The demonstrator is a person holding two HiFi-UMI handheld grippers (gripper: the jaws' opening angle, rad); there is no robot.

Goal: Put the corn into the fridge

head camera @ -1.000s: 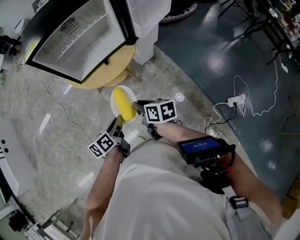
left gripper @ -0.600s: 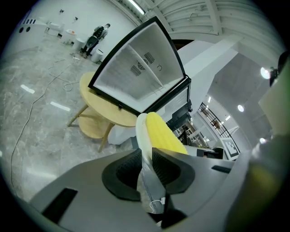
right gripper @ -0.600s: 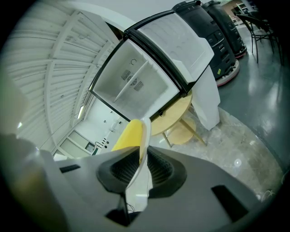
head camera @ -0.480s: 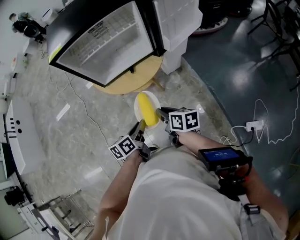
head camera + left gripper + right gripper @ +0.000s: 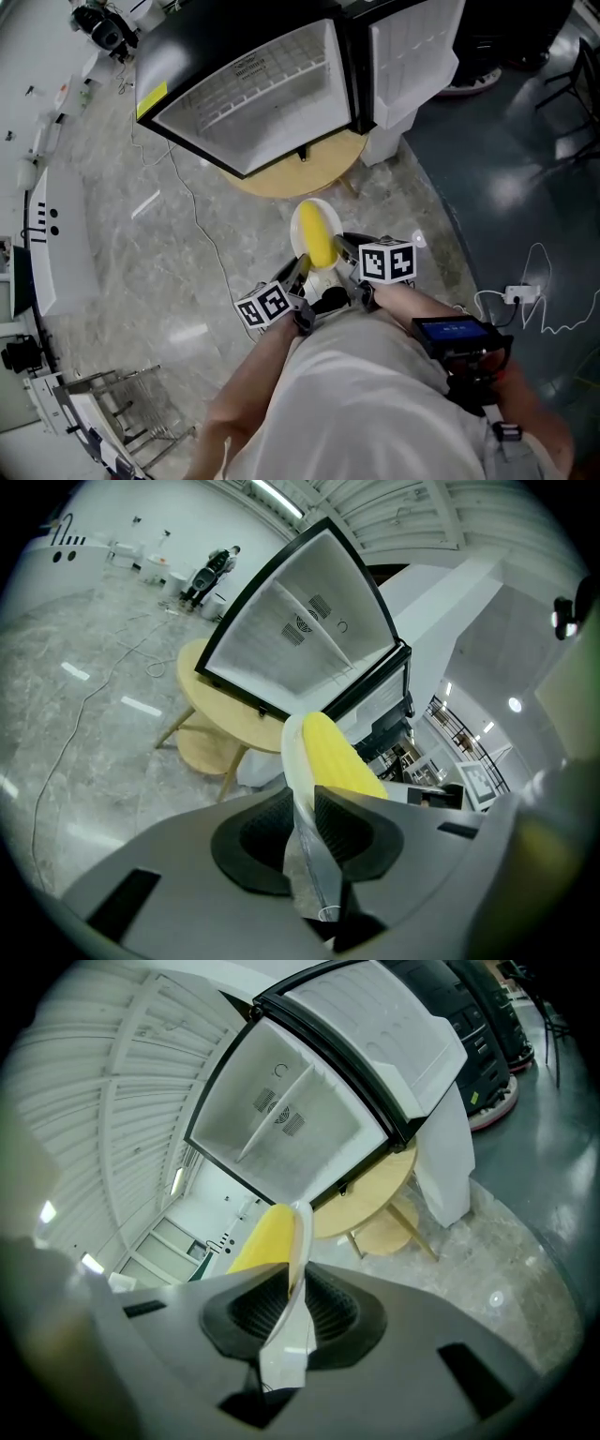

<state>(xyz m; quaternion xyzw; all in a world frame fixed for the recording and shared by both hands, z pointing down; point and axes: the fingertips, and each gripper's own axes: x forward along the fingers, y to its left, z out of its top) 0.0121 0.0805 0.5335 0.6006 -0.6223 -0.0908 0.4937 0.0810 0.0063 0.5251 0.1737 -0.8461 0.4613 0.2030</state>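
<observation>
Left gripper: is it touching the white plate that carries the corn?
Touching. The left gripper view shows the left gripper with both jaws pressed on the rim of the white plate, with no gap. The corn lies on it.

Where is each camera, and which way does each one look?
Head view: on the person's head, looking steeply down at the corn on a plate, the open fridge and table; shows arms, torso, left gripper and right gripper.
Left gripper view: on the left gripper, looking along its jaws, shut on the plate's rim, towards the fridge; only the jaws show.
Right gripper view: on the right gripper, likewise, gripping the opposite rim.
Shared: all three see corn, plate, fridge and table.
</observation>
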